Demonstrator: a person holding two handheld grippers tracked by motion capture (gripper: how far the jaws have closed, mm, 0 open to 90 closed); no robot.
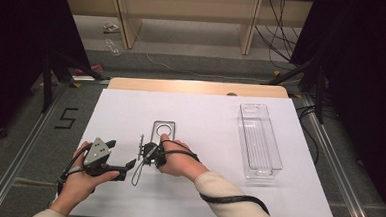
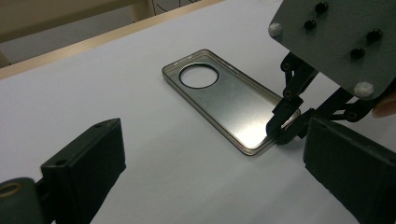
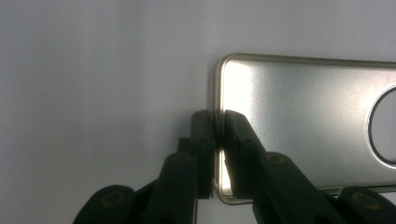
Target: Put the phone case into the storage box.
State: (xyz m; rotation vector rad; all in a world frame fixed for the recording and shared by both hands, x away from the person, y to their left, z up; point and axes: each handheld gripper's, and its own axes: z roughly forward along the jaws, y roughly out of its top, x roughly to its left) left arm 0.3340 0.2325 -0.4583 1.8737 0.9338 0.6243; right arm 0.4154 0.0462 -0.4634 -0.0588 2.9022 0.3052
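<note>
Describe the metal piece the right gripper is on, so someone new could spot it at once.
On the white table, look near the middle of the front half, left of the clear plastic tray. There lies a flat silver metal phone case with rounded corners and a raised rim. Its large round hole near the far end sets it apart, and the right gripper pinches its near rim.

The white-covered bench (image 1: 131, 110) has a pale wooden edge (image 1: 197, 87) at its far side and stands on a grey carpeted floor (image 1: 24, 144), where a black figure five (image 1: 66, 118) is marked at the left. Beyond the bench, light wooden shelf uprights (image 1: 127, 20) rise from the floor, with black cables (image 1: 277, 35) hanging beside them and a white cable (image 1: 183, 69) lying on the ground. Dark black curtains (image 1: 14, 39) close both sides, and metal rails (image 1: 18, 154) run along the floor.
</note>
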